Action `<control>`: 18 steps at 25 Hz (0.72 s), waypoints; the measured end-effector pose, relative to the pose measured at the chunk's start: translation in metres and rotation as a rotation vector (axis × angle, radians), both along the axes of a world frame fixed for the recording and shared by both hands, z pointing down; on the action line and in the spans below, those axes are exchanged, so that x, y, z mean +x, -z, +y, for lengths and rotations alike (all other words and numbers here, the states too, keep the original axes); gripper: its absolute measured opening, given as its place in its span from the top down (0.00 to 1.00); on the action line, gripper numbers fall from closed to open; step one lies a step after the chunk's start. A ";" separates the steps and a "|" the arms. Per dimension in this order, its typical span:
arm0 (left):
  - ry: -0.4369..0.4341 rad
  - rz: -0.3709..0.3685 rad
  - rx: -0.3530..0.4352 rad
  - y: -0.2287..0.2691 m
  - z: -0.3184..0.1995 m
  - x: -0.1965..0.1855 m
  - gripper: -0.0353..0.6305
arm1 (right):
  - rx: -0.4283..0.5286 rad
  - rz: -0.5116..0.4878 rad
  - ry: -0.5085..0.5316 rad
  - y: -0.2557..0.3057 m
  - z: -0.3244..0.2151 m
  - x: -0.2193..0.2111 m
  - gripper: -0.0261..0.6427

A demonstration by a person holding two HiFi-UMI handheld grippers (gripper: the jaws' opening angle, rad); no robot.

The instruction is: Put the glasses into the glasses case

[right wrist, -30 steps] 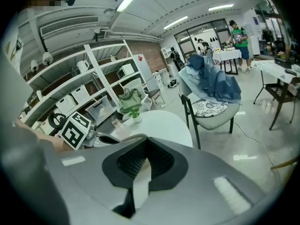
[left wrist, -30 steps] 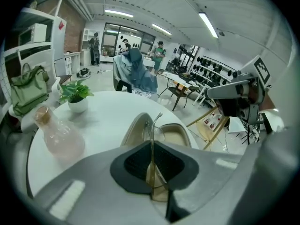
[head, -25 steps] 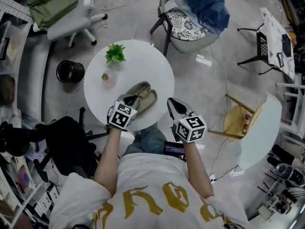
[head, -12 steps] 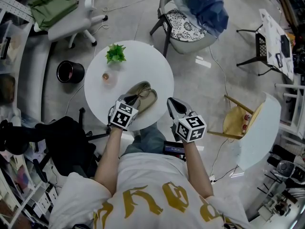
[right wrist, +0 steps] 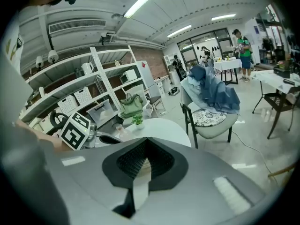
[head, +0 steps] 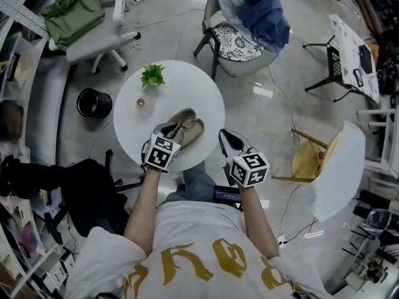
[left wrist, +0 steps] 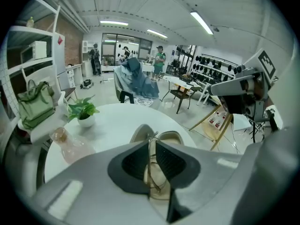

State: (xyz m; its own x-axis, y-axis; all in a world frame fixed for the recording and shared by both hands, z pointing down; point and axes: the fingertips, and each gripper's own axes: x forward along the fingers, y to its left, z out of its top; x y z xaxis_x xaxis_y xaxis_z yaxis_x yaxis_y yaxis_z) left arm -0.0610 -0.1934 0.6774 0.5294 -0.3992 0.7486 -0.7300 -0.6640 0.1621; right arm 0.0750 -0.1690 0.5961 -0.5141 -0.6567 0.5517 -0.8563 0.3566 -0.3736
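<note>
An open beige glasses case (head: 189, 126) lies on the round white table (head: 187, 86), near its front edge. My left gripper (head: 171, 131) hovers over the case's near end, shut on the thin wire-framed glasses (left wrist: 149, 163). In the left gripper view the frame stands upright between the pads, just above the case's two halves (left wrist: 172, 137). My right gripper (head: 225, 136) is off the table's front right edge, apart from the case. In the right gripper view its jaws (right wrist: 146, 146) are shut with nothing between them.
A small potted plant (head: 153, 75) and a small glass bottle (head: 141, 103) stand at the table's far left. A chair draped with blue cloth (head: 249, 23) is beyond the table, a black bin (head: 93, 103) to its left, a yellow stool (head: 308, 161) at the right.
Only the head view has shifted a little. Both grippers, the glasses and the case keep their places.
</note>
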 end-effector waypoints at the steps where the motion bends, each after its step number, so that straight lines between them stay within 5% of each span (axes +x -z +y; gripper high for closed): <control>1: 0.004 0.005 0.010 0.004 0.000 0.000 0.88 | 0.012 0.002 -0.004 0.004 0.001 0.000 0.92; 18: 0.066 0.204 0.205 0.124 0.033 -0.001 0.90 | 0.203 0.002 -0.074 0.073 0.040 -0.003 0.92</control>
State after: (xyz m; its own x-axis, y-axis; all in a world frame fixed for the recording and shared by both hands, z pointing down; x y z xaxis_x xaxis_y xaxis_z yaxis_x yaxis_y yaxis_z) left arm -0.0622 -0.1605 0.5529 0.6287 -0.5695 0.5296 -0.7387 -0.6502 0.1777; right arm 0.0719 -0.1293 0.5235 -0.4593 -0.7905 0.4051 -0.8837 0.3605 -0.2984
